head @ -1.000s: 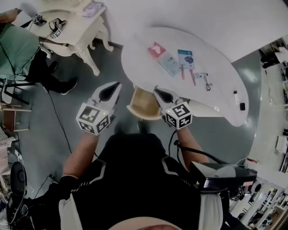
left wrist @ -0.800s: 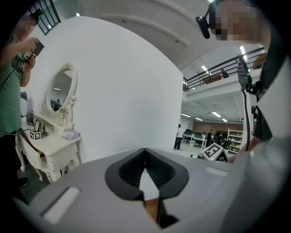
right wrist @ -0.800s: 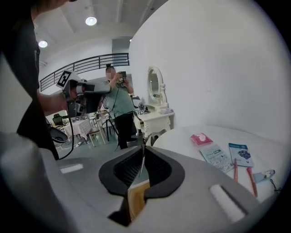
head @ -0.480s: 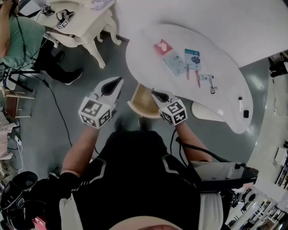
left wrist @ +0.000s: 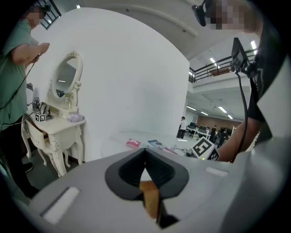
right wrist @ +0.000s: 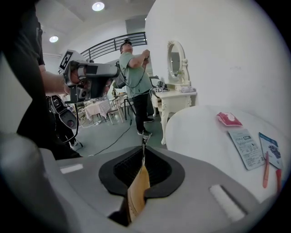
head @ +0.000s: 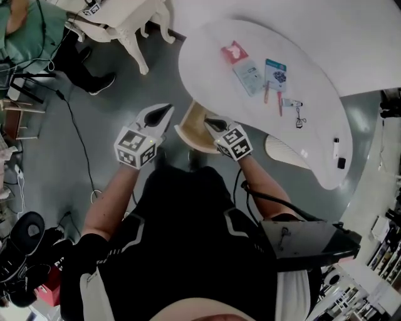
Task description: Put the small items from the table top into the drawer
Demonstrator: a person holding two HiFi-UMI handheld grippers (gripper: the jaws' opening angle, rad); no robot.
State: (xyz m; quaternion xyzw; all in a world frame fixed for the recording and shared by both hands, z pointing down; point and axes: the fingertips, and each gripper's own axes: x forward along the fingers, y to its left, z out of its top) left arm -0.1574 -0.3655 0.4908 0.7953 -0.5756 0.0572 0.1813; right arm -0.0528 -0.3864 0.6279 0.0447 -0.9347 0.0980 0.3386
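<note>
The white curved table (head: 313,150) carries a red packet (head: 233,52), two printed cards (head: 249,76) (head: 276,71), two pens (head: 267,94), a metal clip tool (head: 299,117), a white tube (head: 335,144) and a small black item (head: 341,163). Below its near edge a wooden drawer (head: 195,131) stands open. My left gripper (head: 168,108) hangs shut just left of the drawer. My right gripper (head: 207,120) is shut over the drawer's right side, nothing visible between its tips. The right gripper view shows the packet (right wrist: 228,119) and cards (right wrist: 248,148) lying to its right.
An ornate white dressing table (head: 125,15) stands at the far left, with a person in green (head: 19,25) beside it. Cables (head: 75,138) trail over the grey floor. A white ribbed object (head: 285,149) sits under the table's right part. A black device (head: 307,241) is by my right hip.
My right gripper has moved left, from the drawer's right edge to over the drawer. The left gripper has stayed beside the drawer, and the items on the table have not moved.
</note>
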